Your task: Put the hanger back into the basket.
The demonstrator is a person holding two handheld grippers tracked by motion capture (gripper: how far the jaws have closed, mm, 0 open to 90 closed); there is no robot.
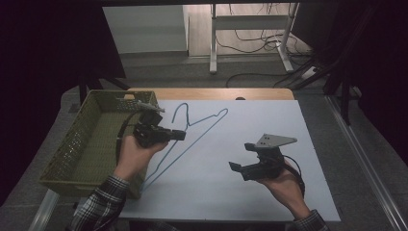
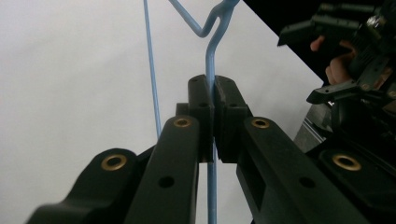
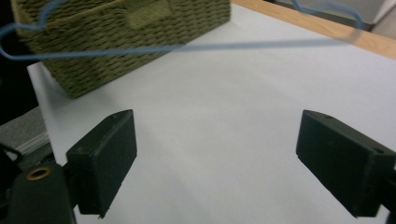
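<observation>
A blue wire hanger [image 1: 207, 130] lies slanted over the white sheet, its hook toward the far side by the basket. My left gripper [image 1: 182, 134] is shut on one of its wires; in the left gripper view the jaws [image 2: 214, 88] pinch the blue wire [image 2: 208, 51] between them, below the bend at the neck. To the right, my right gripper [image 1: 240, 156] is held above the sheet with its jaws wide apart. In the right gripper view the right gripper [image 3: 224, 161] has nothing between its pads [image 3: 105, 158], and the hanger [image 3: 233, 45] shows blurred farther off.
A green woven basket [image 1: 72, 144] stands at the left edge of the white sheet [image 1: 250, 192], close to the left hand. A wooden table edge [image 1: 216, 94] runs along the far side. Beyond it are desk legs and floor cables.
</observation>
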